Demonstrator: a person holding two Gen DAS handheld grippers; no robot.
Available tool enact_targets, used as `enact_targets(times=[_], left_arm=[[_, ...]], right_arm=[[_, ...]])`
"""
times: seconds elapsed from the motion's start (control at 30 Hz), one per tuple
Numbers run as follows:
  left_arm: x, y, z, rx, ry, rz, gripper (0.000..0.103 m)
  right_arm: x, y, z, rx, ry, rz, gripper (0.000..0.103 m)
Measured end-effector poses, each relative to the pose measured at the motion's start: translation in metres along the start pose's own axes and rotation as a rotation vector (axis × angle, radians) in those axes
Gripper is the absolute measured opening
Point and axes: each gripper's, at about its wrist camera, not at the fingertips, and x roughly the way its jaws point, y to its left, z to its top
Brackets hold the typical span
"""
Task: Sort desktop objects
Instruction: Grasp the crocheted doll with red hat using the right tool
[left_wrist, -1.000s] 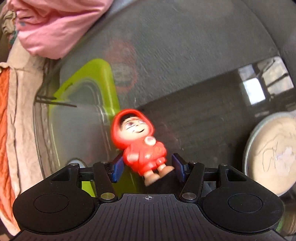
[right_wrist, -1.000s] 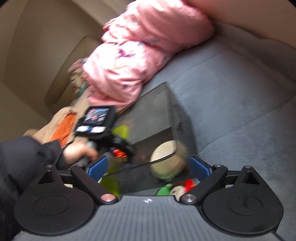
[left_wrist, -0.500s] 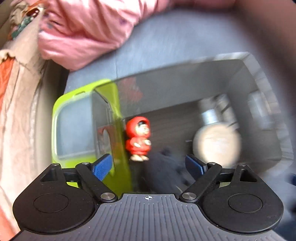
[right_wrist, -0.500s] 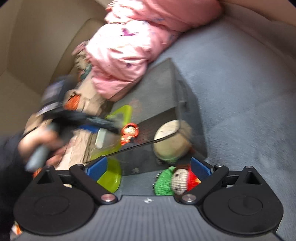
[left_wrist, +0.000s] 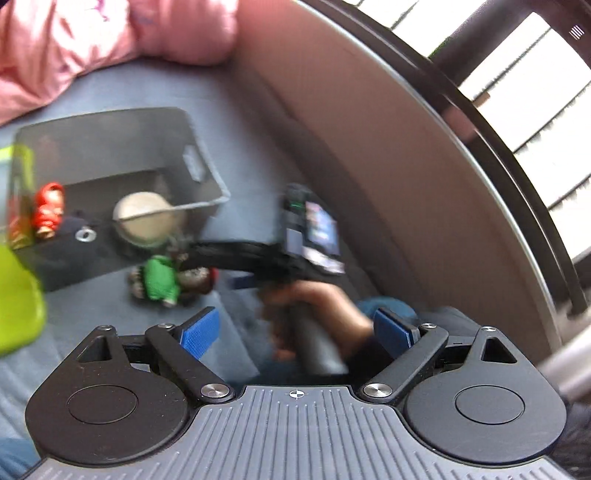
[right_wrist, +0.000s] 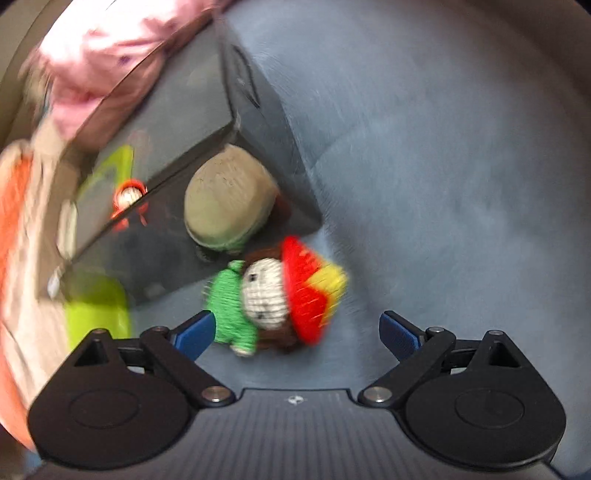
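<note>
While the knitted doll (right_wrist: 273, 299) lies just outside the grey bin (right_wrist: 266, 122), it is straddled untouched by the wide-open right gripper (right_wrist: 297, 328); nothing is held by the spread left gripper (left_wrist: 295, 328).

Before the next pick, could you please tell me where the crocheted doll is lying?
The crocheted doll lies on the grey-blue surface just outside the dark bin, by its near corner.
</note>
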Motion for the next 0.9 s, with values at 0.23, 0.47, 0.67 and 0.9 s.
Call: enact_targets(times=[0.23, 0.47, 0.67, 0.9], left_arm=[[-0.018, -0.015, -0.020, 0.068, -0.042, -0.093, 0.095], [-0.035, 0.012, -0.026, 0.047, -0.093, -0.132, 0.099], [-0.022, 0.051, -0.028, -0.011, -0.106, -0.147, 0.103], [0.070, 0.143, -0.017, -0.232, -0.030, -0.263, 0.103]], right_arm=[[0.054, 0.007, -0.019, 0.199, -0.072, -0.016, 0.097], [0.024, 0.014, -0.020, 0.152, -0.067, -0.004, 0.053], [-0.061, 0.028, -0.014, 0.014, -0.033, 0.014, 0.052], [-0.143, 0.114, 0.042, -0.354, -0.285, -0.122, 0.053]])
